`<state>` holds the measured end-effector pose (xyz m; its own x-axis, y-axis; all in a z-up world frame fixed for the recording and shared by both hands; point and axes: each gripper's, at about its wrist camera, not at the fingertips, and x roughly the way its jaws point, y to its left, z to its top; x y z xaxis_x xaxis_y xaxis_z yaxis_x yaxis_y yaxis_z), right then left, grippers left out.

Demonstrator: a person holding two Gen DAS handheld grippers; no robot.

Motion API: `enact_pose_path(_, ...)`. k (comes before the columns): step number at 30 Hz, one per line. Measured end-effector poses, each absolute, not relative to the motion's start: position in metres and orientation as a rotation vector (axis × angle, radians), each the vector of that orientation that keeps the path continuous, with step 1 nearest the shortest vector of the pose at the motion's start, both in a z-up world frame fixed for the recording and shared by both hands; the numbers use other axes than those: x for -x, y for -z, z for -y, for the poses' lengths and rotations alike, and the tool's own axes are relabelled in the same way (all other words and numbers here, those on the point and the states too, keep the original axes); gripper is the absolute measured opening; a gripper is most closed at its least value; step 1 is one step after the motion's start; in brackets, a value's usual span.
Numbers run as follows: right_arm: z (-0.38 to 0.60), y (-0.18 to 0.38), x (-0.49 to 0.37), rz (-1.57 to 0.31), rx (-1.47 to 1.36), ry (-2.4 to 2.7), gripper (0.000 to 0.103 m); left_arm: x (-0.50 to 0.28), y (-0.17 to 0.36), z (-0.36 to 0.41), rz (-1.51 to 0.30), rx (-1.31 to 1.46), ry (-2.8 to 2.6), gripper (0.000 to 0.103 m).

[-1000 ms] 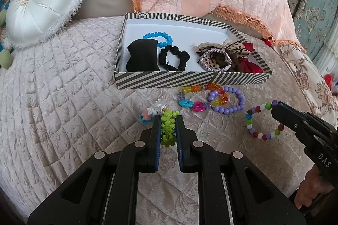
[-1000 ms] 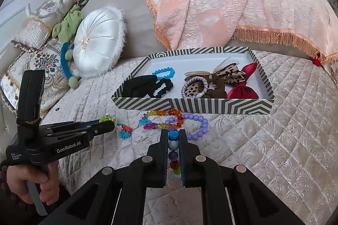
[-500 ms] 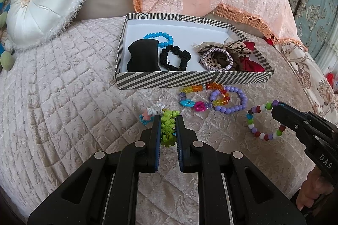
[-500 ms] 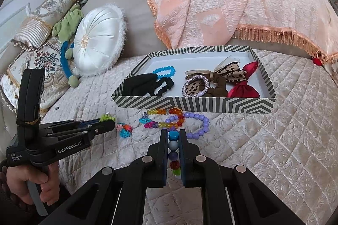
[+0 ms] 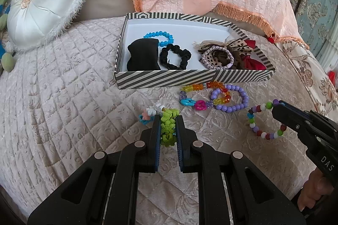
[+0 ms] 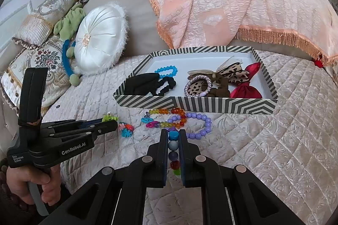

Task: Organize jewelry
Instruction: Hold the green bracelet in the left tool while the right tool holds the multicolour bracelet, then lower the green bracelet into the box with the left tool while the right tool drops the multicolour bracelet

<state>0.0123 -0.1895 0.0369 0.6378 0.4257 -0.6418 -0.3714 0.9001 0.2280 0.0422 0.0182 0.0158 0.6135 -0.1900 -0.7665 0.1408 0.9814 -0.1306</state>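
On the bed, from big things to small ones:

Quilt (image 5: 63, 98): pale, quilted; it carries the box and the loose pieces.
Pink blanket (image 6: 221, 3): with a fringe, behind the box.
White cushion (image 5: 44, 5): round, to the left of the box, apart from it.
Striped box (image 5: 190, 77): open, white inside. It holds a black pouch (image 5: 143, 55), a black scrunchie (image 5: 175, 56), a blue bead bracelet (image 5: 159, 37), a leopard bow (image 6: 232, 74) and a red bow (image 6: 247, 87).
Left gripper (image 5: 168, 119): the jaws are nearly closed and press a green bracelet (image 5: 168, 128) between them, low over the quilt in front of the box.
Right gripper (image 6: 173, 134): the jaws are narrow and pinch a multicolour bead bracelet (image 5: 265, 119) on one side; the rest of the loop hangs free.
Purple bracelet (image 5: 232, 98): it lies on the quilt just before the box's front wall, touching a rainbow bead chain (image 5: 202, 94).
Small blue and pink piece (image 5: 145, 117): just beside the left gripper's left finger.
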Motion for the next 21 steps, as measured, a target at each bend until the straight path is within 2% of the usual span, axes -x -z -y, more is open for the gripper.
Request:
enact_pose_path(14,0.189,-0.038,-0.014,-0.748,-0.078,-0.456,0.009,-0.041,-0.018,-0.019,-0.883,0.061,0.192,0.012)
enact_pose_path(21,0.201,-0.073,-0.041,-0.69,-0.153,-0.469,0.009,-0.053,-0.059,-0.019,-0.811,0.112,0.251,0.012)
